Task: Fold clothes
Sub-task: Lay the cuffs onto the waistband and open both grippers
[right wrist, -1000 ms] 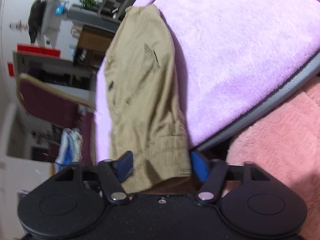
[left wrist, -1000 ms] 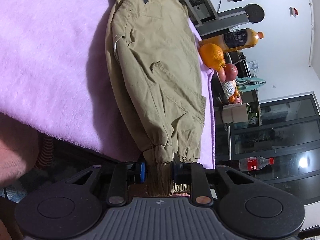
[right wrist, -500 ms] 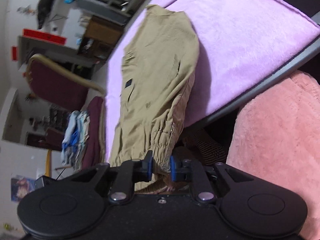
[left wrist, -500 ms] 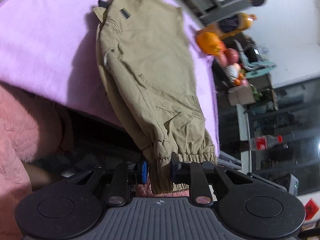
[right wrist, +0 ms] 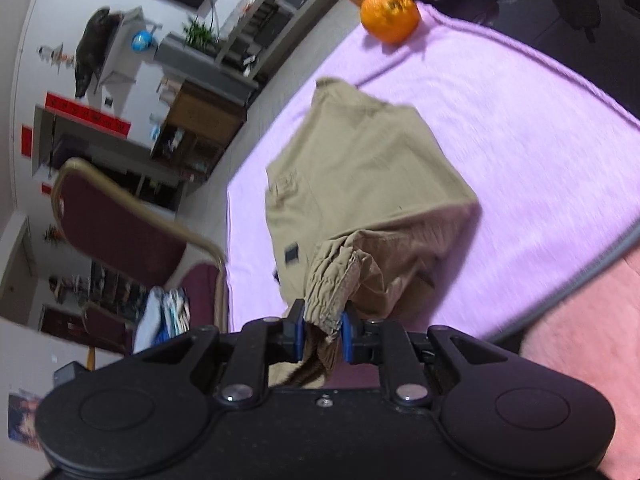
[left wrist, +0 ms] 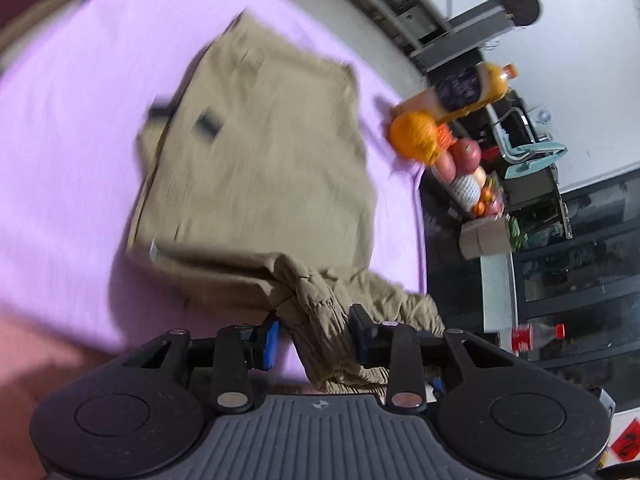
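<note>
Mid-fold: trousers [left wrist: 260,168] doubled over centre frame, cuffs clamped in right gripper [right wrist: 323,334], loosely between left gripper [left wrist: 314,340] fingers; laying down remains.

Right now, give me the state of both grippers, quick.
Left gripper: jaws look parted around the cuff of the khaki trousers; whether they grip it cannot be told.
Right gripper: closed on the other cuff.

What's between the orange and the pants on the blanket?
Only bare purple blanket lies between the orange and the pants, in the right wrist view.
</note>
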`<control>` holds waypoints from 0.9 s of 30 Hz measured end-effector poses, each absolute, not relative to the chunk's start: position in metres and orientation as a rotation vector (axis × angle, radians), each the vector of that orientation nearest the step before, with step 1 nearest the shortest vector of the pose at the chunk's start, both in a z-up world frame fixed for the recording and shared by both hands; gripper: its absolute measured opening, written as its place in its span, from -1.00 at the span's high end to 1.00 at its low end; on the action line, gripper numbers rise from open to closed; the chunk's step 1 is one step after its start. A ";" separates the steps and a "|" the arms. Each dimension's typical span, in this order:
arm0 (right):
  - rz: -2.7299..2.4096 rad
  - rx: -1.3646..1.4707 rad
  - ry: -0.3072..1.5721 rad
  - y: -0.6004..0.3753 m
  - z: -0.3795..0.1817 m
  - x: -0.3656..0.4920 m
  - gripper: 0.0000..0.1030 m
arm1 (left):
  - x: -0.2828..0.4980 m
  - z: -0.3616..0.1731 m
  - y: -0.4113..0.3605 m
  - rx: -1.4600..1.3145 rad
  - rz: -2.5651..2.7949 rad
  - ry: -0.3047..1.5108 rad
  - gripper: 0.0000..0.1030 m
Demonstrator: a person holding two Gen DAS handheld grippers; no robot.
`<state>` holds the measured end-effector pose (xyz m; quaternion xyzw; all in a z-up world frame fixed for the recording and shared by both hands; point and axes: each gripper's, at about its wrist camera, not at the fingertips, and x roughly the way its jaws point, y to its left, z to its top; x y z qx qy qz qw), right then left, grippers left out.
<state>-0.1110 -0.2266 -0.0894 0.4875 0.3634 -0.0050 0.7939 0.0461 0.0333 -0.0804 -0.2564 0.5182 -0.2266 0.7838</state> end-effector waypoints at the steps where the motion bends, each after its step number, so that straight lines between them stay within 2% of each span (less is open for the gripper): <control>1: -0.030 1.054 0.755 -0.227 -0.088 -0.100 0.67 | 0.060 -0.076 0.028 -0.524 -0.498 1.068 0.25; 4: -0.051 0.992 0.682 -0.228 -0.087 -0.052 0.43 | 0.099 -0.075 0.014 -0.453 -0.422 0.996 0.23; 5: -0.057 0.963 0.668 -0.230 -0.086 -0.038 0.15 | 0.103 -0.077 0.016 -0.483 -0.391 1.014 0.22; 6: -0.072 0.933 0.670 -0.233 -0.083 -0.033 0.05 | 0.099 -0.079 0.022 -0.495 -0.381 1.008 0.13; 7: -0.082 0.908 0.667 -0.237 -0.079 -0.031 0.04 | 0.092 -0.082 0.030 -0.492 -0.378 0.988 0.05; 8: -0.077 0.899 0.647 -0.243 -0.076 -0.038 -0.03 | 0.084 -0.084 0.037 -0.489 -0.375 0.968 -0.16; 9: -0.076 0.885 0.630 -0.249 -0.073 -0.044 -0.10 | 0.077 -0.086 0.044 -0.486 -0.372 0.948 -0.24; 14: -0.108 0.851 0.626 -0.279 -0.080 -0.066 -0.12 | 0.072 -0.084 0.067 -0.523 -0.392 0.858 -0.24; 19: -0.053 0.898 0.673 -0.272 -0.091 -0.061 -0.11 | 0.093 -0.045 0.052 -0.439 -0.376 0.774 -0.25; 22: -0.039 0.865 0.678 -0.269 -0.088 -0.062 -0.11 | 0.083 -0.036 0.054 -0.371 -0.370 0.726 -0.40; 27: -0.060 0.816 0.701 -0.279 -0.089 -0.060 -0.11 | 0.067 -0.076 0.077 -0.308 -0.308 0.803 -0.46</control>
